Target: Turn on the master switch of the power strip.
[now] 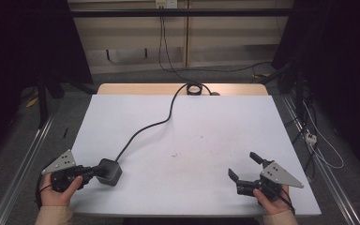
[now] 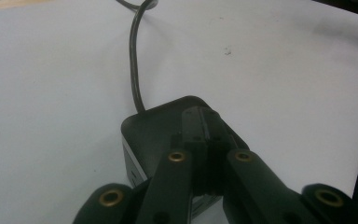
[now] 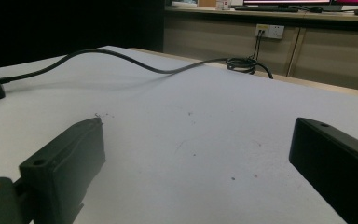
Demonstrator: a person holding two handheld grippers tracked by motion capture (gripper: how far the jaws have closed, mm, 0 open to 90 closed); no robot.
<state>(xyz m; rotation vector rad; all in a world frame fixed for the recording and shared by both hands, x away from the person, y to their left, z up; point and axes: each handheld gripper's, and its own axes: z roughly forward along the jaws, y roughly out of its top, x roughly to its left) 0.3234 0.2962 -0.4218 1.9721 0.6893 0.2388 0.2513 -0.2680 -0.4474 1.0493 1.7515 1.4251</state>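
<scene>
Black box (image 1: 109, 171) with cord (image 1: 153, 124): lay at the near left of the white table (image 1: 206, 122), directly under your left gripper (image 1: 104, 172), whose jaws were pressed together flat on its top; cord ran away to the far edge. Your right gripper (image 1: 245, 165): jaws spread, empty, well apart to the right

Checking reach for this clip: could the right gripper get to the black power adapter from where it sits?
Probably yes. The right gripper is open, with bare white tabletop between it and the black adapter. The left gripper is closed at the adapter's near-left side, so approach from its right.
</scene>
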